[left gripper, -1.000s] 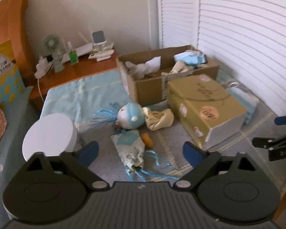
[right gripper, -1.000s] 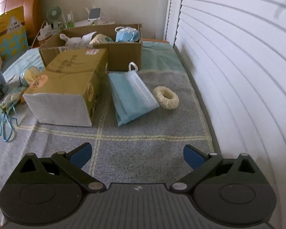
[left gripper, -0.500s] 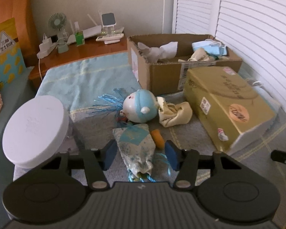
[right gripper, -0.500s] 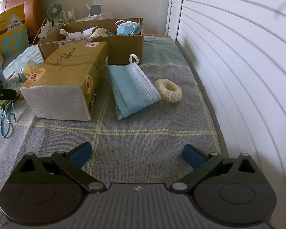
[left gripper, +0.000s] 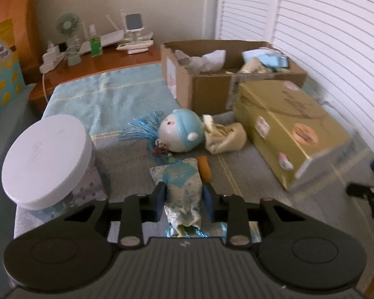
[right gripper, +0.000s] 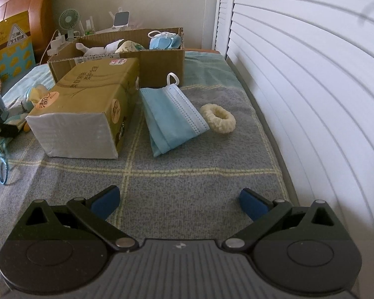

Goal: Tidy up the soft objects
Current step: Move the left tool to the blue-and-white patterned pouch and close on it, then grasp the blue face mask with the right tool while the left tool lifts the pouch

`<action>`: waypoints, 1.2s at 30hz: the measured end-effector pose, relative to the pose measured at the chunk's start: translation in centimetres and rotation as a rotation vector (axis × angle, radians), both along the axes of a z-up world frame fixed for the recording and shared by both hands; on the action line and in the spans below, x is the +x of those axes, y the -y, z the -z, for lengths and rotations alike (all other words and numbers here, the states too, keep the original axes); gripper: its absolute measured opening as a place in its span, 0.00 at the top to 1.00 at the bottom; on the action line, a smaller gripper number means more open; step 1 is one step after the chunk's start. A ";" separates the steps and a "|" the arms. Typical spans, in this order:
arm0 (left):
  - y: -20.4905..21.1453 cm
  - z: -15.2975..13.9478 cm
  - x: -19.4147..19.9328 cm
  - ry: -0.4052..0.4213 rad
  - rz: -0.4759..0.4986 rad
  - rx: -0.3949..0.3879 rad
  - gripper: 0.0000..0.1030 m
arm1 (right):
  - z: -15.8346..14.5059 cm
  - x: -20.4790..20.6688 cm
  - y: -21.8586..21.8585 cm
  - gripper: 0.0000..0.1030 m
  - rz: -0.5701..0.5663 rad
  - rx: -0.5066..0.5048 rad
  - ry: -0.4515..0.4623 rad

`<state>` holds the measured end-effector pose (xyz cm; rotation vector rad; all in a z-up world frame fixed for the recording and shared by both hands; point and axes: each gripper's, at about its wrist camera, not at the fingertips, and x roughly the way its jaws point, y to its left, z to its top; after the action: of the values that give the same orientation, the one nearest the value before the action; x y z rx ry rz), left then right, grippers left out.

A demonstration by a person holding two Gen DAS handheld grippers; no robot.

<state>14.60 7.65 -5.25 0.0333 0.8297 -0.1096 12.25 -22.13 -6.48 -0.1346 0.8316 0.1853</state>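
Observation:
In the left wrist view my left gripper [left gripper: 184, 199] is shut on the patterned cloth body of a soft doll [left gripper: 183, 182] that lies on the grey blanket; its round blue-capped head [left gripper: 183, 129] lies beyond. A beige cloth pouch [left gripper: 224, 137] lies beside the head. In the right wrist view my right gripper [right gripper: 179, 201] is open and empty above the blanket. Ahead of it lie a blue face mask [right gripper: 169, 117] and a cream scrunchie [right gripper: 218, 118]. An open cardboard box [right gripper: 142, 57] at the back holds cloths and masks; it also shows in the left wrist view [left gripper: 212, 84].
A gold tissue pack [right gripper: 87, 104] lies between the two grippers, also in the left wrist view [left gripper: 291, 127]. A white-lidded jar [left gripper: 47, 159] stands left of the doll. A wooden shelf [left gripper: 87, 64] with a small fan lies behind. White shutters [right gripper: 311, 87] run along the right.
My left gripper moved forward onto the doll and closed on its cloth body. My right gripper stayed open and shifted a little closer to the mask.

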 end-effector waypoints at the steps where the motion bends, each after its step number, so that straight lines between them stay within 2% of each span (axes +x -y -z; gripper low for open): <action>1: 0.1 -0.2 -0.5 0.001 0.023 0.003 0.71 | 0.0 0.0 0.0 0.00 0.001 0.000 0.000; 7: 1.2 -0.9 -3.3 -0.012 0.169 0.020 0.68 | -0.1 0.1 0.0 0.00 0.014 -0.002 -0.004; 11: 1.5 -0.7 -3.9 0.004 0.159 0.050 0.67 | -0.3 0.3 -0.1 0.00 0.030 -0.016 -0.020; 12: 1.5 -0.5 -3.9 0.006 0.150 0.052 0.64 | -0.4 0.4 -0.1 0.00 0.031 -0.027 -0.021; 15: 1.3 -0.3 -3.7 0.000 0.134 0.028 0.56 | -1.0 0.3 -0.5 0.00 0.008 -0.084 0.027; 17: 1.3 -0.1 -3.6 -0.003 0.127 0.029 0.55 | -1.7 0.5 -0.5 0.01 -0.010 -0.089 0.053; 19: 1.2 0.0 -3.5 -0.006 0.126 0.021 0.55 | -2.2 0.8 -0.7 0.05 -0.029 -0.102 0.080; 21: 1.1 0.1 -3.4 -0.014 0.123 0.011 0.53 | -2.6 1.4 -1.2 0.13 -0.057 -0.122 0.100; 24: 1.2 0.3 -3.3 -0.020 0.120 0.013 0.47 | -3.0 2.1 -1.9 0.18 -0.101 -0.161 0.130; 36: 1.2 1.0 -2.5 -0.052 0.116 -0.003 0.47 | -2.0 4.7 -4.1 0.34 -0.248 -0.264 0.146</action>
<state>12.05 6.42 -6.30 0.0757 0.8798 -0.2223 16.93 -18.03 -4.45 -0.4950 0.6890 0.2949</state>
